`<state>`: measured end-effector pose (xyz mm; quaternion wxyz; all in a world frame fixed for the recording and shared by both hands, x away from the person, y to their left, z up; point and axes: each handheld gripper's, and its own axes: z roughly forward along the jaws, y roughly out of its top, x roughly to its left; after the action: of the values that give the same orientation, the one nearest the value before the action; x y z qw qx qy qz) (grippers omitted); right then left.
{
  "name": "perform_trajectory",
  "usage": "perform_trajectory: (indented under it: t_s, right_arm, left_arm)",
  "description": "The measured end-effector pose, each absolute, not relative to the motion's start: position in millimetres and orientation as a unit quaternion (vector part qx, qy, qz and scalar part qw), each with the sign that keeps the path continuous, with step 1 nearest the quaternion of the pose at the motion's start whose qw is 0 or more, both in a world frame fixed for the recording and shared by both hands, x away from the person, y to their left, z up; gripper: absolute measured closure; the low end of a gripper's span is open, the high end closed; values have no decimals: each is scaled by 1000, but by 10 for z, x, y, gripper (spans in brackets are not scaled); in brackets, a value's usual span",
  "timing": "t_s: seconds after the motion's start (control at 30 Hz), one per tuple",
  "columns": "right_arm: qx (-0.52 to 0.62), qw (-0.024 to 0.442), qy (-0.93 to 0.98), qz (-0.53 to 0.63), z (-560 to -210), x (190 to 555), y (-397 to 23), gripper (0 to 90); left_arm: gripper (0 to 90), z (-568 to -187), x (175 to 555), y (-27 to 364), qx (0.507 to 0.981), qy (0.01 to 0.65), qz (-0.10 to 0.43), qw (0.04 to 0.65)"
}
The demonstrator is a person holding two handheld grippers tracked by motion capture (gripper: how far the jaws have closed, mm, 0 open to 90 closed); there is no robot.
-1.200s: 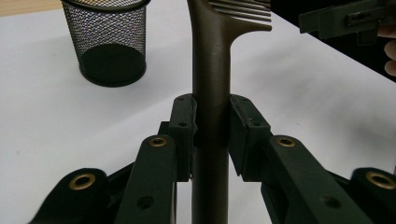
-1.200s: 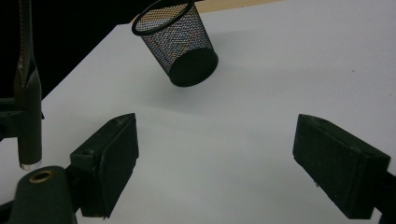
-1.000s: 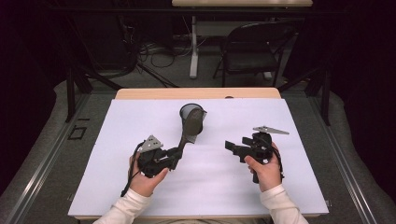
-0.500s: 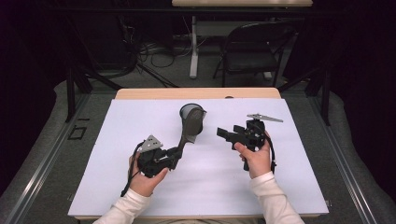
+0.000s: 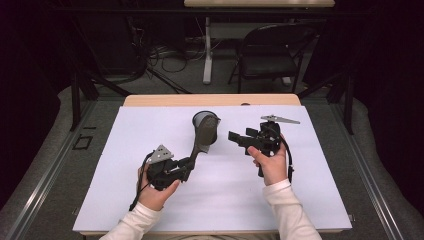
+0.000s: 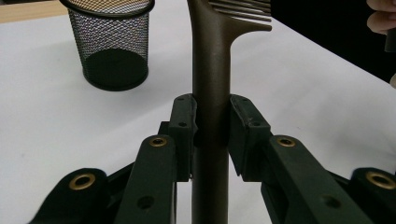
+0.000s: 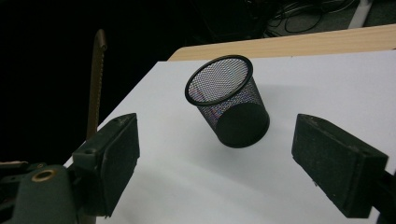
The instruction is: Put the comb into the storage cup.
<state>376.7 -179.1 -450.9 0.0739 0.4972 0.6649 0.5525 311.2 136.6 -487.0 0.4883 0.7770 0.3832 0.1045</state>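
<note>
Worktop (image 5: 125,200) white-covered, wooden strip along its far edge. Mesh cup (image 5: 202,121) stands upright near the middle of the far edge; from my right gripper view it sits (image 7: 227,100) between the jaws but well beyond them. My right gripper (image 5: 235,136) hangs above the worktop right of the cup, jaws spread wide with nothing in them, pointing toward the cup. My left gripper (image 5: 191,161) sits toward the near edge, left of centre, jaws clamped on the handle of a brown comb (image 6: 211,74). Comb (image 5: 205,136) slants up toward the far edge, toothed head just beside the cup; touching or not, I cannot tell
</note>
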Motion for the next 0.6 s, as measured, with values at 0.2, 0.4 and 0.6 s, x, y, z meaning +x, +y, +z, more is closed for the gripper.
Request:
perform_trajectory:
  t_s: [0.2, 0.4, 0.6]
  right_arm:
    - [492, 62, 663, 561, -4523, 3747, -1835, 216]
    - [484, 47, 656, 577, -4495, 3718, -1856, 251]
    - [475, 26, 656, 586, -4485, 3699, -1838, 281]
  left_arm:
    - [725, -4882, 3107, 1357, 777, 384, 103, 488]
    - [726, -4889, 3096, 1341, 779, 380, 103, 488]
    - [725, -4894, 3087, 1330, 780, 378, 102, 488]
